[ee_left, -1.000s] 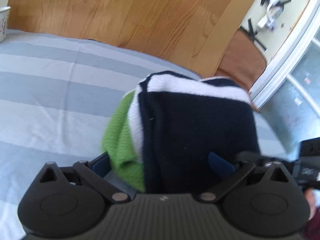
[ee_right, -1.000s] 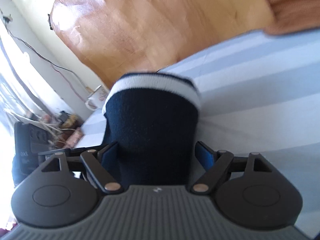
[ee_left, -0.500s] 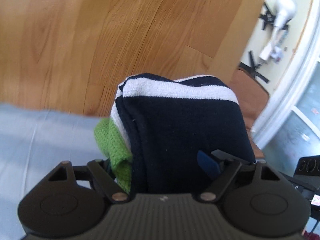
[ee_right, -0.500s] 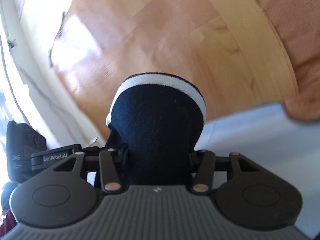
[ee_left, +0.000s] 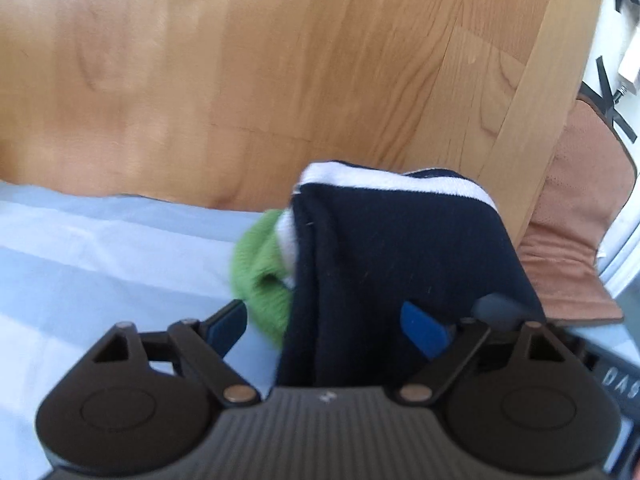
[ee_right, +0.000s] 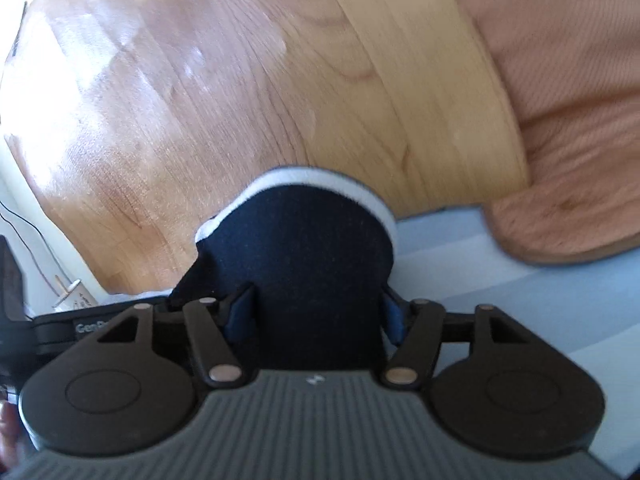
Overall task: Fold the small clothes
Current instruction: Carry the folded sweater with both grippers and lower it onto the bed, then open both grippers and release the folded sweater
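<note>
A folded navy garment [ee_left: 400,248] with a white band, and a green piece [ee_left: 260,276] peeking out at its left, lies between the fingers of my left gripper [ee_left: 326,330]. Those jaws are opening. The left pad stands clear of the cloth and the right pad lies against the navy fabric. In the right wrist view the navy garment [ee_right: 304,248] fills the gap of my right gripper [ee_right: 316,314]. Both of its pads touch the cloth while its jaws are opening. The bundle hangs over the far edge of the striped bed sheet [ee_left: 100,260].
A wooden board [ee_left: 280,60] rises right behind the bed. A brown cushion [ee_left: 572,220] lies at the right, also large in the right wrist view [ee_right: 560,100]. The grippers sit side by side: the left one's body [ee_right: 92,324] shows beside the right.
Both grippers carried the bundle across the bed toward the wooden board, which now fills both views. The right jaws squeezed the cloth half a second ago and now stand wider.
</note>
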